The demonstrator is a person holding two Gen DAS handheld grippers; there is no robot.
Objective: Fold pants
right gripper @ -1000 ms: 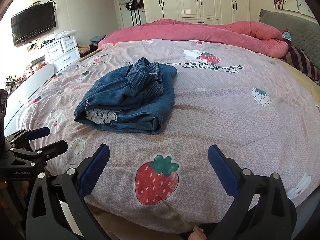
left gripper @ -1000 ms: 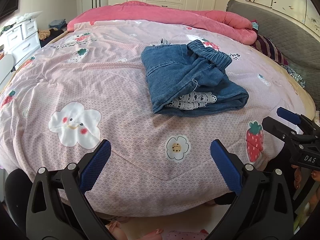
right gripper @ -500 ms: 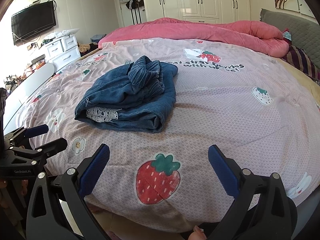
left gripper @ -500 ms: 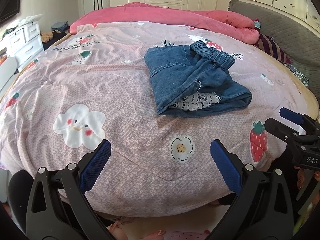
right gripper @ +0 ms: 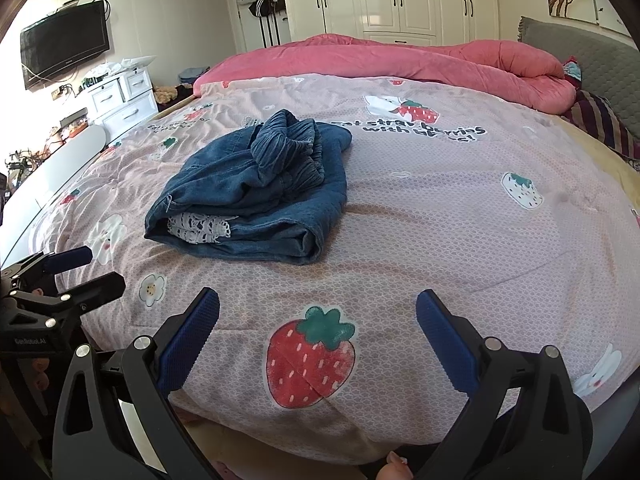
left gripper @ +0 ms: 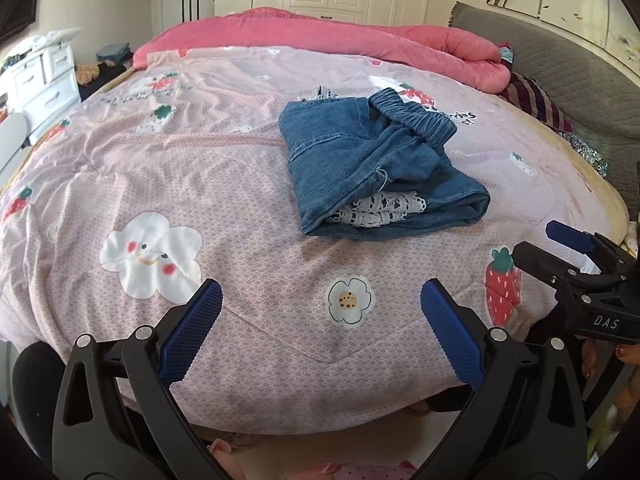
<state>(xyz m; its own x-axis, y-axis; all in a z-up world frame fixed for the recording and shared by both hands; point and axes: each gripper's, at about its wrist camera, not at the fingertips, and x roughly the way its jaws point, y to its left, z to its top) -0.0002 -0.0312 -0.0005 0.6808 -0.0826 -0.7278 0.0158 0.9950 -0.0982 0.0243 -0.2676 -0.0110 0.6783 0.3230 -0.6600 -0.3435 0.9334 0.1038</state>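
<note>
While both grippers hang at the bed's near edge, the folded blue denim pants (left gripper: 380, 168) lie well ahead of them.
In the left view the bundle sits upper right of centre, beyond the wide-open left gripper (left gripper: 320, 320); in the right view, upper left, beyond the equally wide right gripper (right gripper: 318, 328); only bare pink printed quilt (left gripper: 200, 184) lies between.

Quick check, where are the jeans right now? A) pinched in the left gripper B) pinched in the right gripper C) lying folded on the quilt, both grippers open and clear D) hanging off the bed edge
C: the jeans lie folded on the quilt, with the left gripper and right gripper both open, empty and short of them.
</note>
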